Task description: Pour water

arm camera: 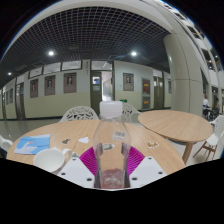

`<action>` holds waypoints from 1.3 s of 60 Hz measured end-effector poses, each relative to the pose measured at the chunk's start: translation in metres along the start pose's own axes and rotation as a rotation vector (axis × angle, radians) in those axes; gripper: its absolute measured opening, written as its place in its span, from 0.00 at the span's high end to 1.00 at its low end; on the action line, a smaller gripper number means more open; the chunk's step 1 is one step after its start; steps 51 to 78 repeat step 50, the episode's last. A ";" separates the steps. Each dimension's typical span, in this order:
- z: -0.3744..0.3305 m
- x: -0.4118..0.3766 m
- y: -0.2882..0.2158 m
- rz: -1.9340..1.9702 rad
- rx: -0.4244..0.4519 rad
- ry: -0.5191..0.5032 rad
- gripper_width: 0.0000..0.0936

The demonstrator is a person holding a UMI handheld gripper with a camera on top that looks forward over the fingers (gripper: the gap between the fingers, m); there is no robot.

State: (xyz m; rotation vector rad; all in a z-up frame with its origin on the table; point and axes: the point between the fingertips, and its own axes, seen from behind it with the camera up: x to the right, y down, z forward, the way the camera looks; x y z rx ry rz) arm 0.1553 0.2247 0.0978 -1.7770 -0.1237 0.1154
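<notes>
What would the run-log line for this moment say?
gripper: shut on clear cup | white mug: left of fingers, on wooden table | pour: not started

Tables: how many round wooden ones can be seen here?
2. One table is right under the gripper and carries a white cup; the other table stands beyond, off to the side. More may be hidden.

In my hand-held gripper [112, 163] I hold a clear cup [112, 176] upright, its sides pressed between both magenta pads [90, 159]. To the cup's left a white mug [52, 160] stands on the desk [165, 122], handle toward the cup, well apart from it.
</notes>
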 end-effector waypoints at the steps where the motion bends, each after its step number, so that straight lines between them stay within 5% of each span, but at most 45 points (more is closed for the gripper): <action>1: 0.000 -0.002 0.000 -0.002 0.000 0.002 0.64; 9: 0.002 -0.004 0.005 -0.009 -0.031 0.013 0.42; 13: -0.010 -0.005 0.014 -0.003 -0.096 -0.008 0.07; 31: -0.153 -0.039 -0.006 0.000 -0.036 -0.103 0.10; 44: -0.231 -0.100 0.040 0.073 -0.082 -0.263 0.10; 78: -0.235 -0.109 0.055 0.088 -0.090 -0.306 0.10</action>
